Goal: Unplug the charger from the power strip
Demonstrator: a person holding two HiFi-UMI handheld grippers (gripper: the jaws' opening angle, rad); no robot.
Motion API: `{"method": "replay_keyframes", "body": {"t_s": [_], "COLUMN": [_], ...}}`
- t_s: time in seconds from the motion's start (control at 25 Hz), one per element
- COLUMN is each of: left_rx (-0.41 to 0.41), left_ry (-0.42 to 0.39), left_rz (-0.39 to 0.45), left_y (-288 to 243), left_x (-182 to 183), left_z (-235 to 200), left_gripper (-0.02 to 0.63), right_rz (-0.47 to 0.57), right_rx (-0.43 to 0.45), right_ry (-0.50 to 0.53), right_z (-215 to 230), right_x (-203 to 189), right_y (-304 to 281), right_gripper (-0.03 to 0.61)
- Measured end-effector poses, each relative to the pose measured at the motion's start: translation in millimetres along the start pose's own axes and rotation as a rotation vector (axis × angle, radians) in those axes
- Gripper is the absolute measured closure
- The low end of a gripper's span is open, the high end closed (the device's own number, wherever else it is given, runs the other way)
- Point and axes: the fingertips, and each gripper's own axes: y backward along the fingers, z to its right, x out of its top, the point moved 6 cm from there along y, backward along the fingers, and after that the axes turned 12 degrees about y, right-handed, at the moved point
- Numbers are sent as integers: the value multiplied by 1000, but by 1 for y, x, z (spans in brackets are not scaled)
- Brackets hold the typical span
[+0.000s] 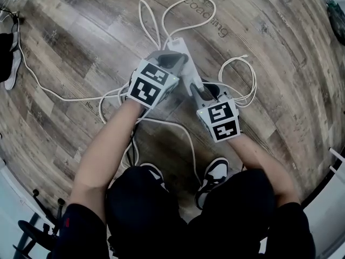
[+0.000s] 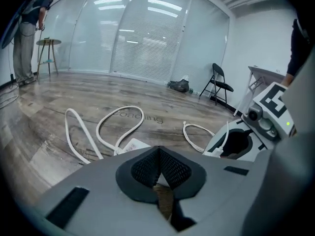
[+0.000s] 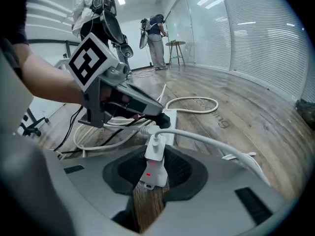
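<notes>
"Where was the charger?"

"Between the jaws of the right hand-held gripper (image 3: 153, 157). They were closed against the sides of the white charger (image 3: 151, 168), which showed a red light on its near face. A white cable (image 3: 221, 144) left its far end and ran off to the right."

"And the power strip?"

"The white power strip (image 3: 170, 123) lay just beyond the charger, stretching away. I couldn't tell whether the prongs sat in it."

"The other one?"

"The left hand-held gripper (image 2: 158, 154) had its jaws together with nothing between them. Its tip rested on the strip, just beyond the charger. Loops of white cord (image 2: 127, 107) lay farther off."
</notes>
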Motion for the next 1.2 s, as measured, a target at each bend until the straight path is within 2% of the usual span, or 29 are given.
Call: {"method": "replay_keyframes", "body": {"t_s": [0.28, 0.44, 0.6, 0.72, 0.88, 1.2], "left_rx": [3, 35, 82, 91, 103, 131], "left_ry": [28, 38, 8, 19, 71, 137], "left_rz": [9, 142, 247, 266, 299, 338], "left_y": [2, 37, 101, 156, 233, 394], "left_x": [-1, 29, 83, 123, 178, 268], "left_z": [0, 9, 41, 76, 122, 218], "left_gripper": [594, 594, 594, 594, 594, 594], "right_rz": [53, 112, 152, 179, 215, 259], "right_rx": [-20, -44, -62, -49, -66, -129], "right_ry": [4, 13, 18, 28, -16, -158], "right_z": [5, 16, 28, 32, 43, 46], "right_x": [10, 38, 82, 118, 168, 257], "right_y": [16, 49, 107, 163, 243, 420], "right_gripper": [469, 469, 469, 469, 469, 471]}}
